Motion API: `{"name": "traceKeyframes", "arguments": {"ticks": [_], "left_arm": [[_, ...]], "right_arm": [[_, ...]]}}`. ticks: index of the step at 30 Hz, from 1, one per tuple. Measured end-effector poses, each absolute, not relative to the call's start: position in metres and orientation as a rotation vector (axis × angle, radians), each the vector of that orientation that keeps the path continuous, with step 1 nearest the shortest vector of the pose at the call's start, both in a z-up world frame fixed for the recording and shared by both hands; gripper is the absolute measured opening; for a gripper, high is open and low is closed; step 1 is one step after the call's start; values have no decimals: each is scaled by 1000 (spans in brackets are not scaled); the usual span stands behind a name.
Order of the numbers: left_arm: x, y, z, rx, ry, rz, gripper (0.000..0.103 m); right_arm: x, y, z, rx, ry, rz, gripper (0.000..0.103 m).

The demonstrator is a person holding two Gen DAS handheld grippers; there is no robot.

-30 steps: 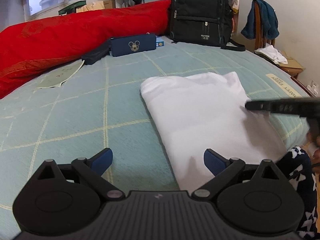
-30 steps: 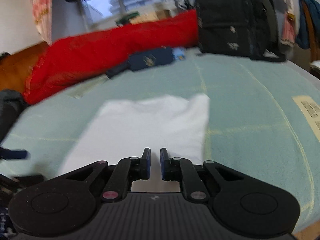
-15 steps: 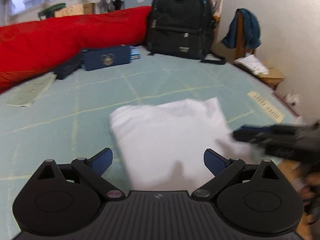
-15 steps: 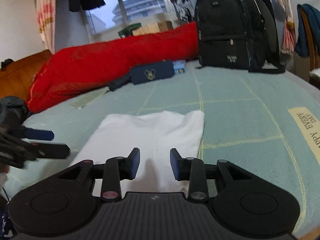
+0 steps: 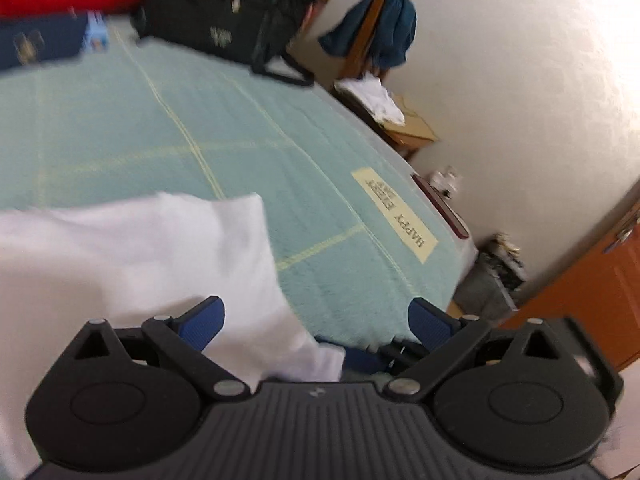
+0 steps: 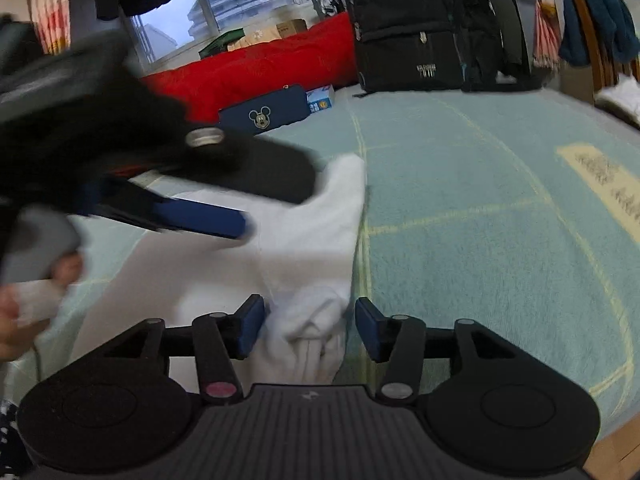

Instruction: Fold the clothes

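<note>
A folded white garment (image 5: 132,256) lies on the pale green bed cover (image 5: 200,128); it also shows in the right wrist view (image 6: 280,252). My left gripper (image 5: 316,322) is open wide over the garment's right near edge. It appears blurred from the side in the right wrist view (image 6: 200,216), above the garment. My right gripper (image 6: 310,326) is open, its jaws on either side of a bunched near corner of the garment (image 6: 316,316), not closed on it. One blue right fingertip (image 5: 360,360) shows low in the left wrist view.
A black backpack (image 6: 420,28), a red quilt (image 6: 260,68) and a navy Mickey pouch (image 6: 264,112) lie at the bed's far side. A chair with blue clothes (image 5: 380,32), a cardboard box (image 5: 412,128) and an orange door (image 5: 592,300) stand right of the bed.
My left gripper swung right and in toward the right one, over the garment's near right edge. My right gripper opened from nearly shut to wide and now straddles the bunched corner.
</note>
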State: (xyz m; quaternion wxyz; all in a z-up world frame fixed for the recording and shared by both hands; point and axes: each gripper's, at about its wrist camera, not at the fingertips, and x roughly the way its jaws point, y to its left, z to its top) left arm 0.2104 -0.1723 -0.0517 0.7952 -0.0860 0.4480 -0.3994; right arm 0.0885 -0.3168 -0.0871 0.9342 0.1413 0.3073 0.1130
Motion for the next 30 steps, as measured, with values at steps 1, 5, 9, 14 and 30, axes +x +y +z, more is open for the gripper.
{"name": "traceKeyframes", "arguments": {"ticks": [1, 5, 9, 14, 30], "left_arm": [[217, -177, -57, -189, 967, -854, 98], [241, -187, -63, -228, 959, -859, 98], [259, -205, -61, -166, 940, -796, 98], [255, -198, -41, -111, 894, -763, 98], [160, -76, -54, -41, 942, -601, 98]], "right_arm": [[88, -318, -88, 293, 626, 232, 56], [87, -317, -90, 267, 618, 241, 56], [90, -320, -90, 278, 614, 256, 57], [88, -324, -92, 296, 613, 280, 62], [82, -326, -97, 448, 667, 363, 88]]}}
